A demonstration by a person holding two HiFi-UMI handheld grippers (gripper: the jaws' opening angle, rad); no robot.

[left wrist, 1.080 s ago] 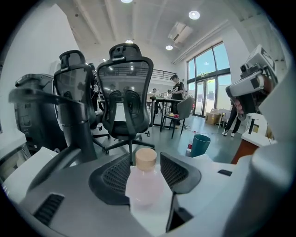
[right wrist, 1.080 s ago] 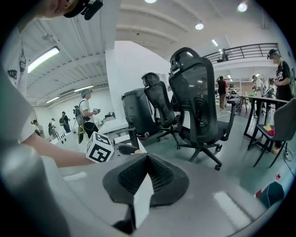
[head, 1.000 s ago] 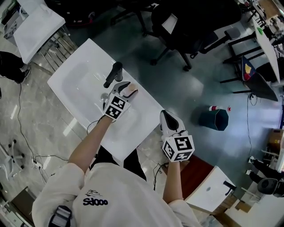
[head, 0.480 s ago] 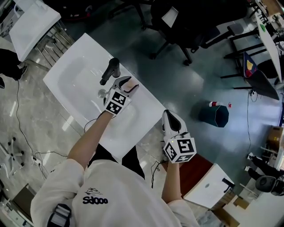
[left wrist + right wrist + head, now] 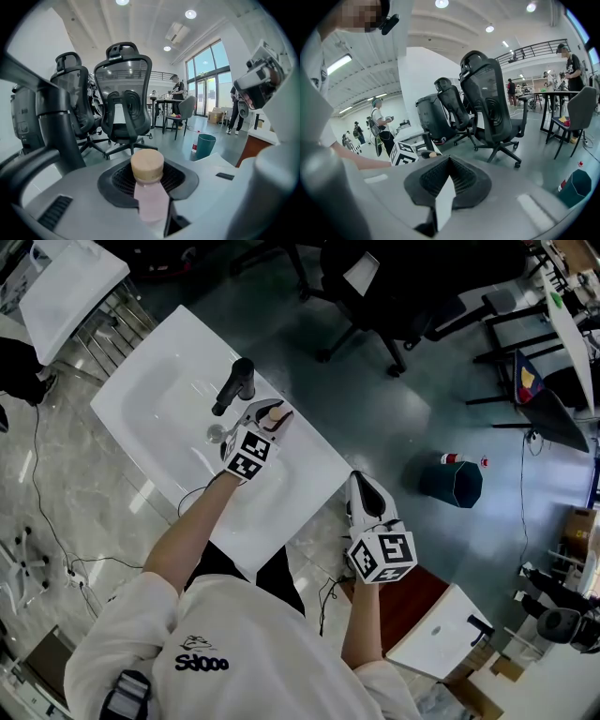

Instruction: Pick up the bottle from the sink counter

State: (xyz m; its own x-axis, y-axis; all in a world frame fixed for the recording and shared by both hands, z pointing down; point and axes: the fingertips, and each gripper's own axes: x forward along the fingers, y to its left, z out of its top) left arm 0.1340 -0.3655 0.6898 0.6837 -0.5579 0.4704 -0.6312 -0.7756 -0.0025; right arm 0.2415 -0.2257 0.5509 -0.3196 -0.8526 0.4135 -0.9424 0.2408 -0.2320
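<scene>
Risk, desk (image 5: 309,474): the bottle (image 5: 150,197) stands on the narrow back strip of the desk, with open floor (image 5: 394,418) just past it. A grip that lets go during the lift would likely drop it over that edge or into the basin (image 5: 173,409).
Risk, faucet (image 5: 234,385): it stands just beside the left claw (image 5: 270,413). A lift that drifts that way could knock the bottle against it.
Risk, left claw: its jaws have just been closing and now sit at middling width, pads against both sides of the pink body below the wooden cap (image 5: 147,164). The body looks smooth and slim, so a light squeeze could let it slide or tip.
Risk, right claw (image 5: 361,486): jaws together with nothing between them, held off the desk's near corner, well apart from the bottle. I see little hazard from it.
Bottle's place: between the left claw's jaws, upright, and by my reading not yet raised off the desk.
Count, white sink tops: three in the head view: the desk, a spare top (image 5: 70,282) and a corner top (image 5: 436,643).
Count, office chairs (image 5: 124,98): at least three in the left gripper view.
Count, bin (image 5: 450,491): one.
Count, claws: two.
Count, bottles: one held; a small floor bottle (image 5: 452,465) lies beside the bin.
</scene>
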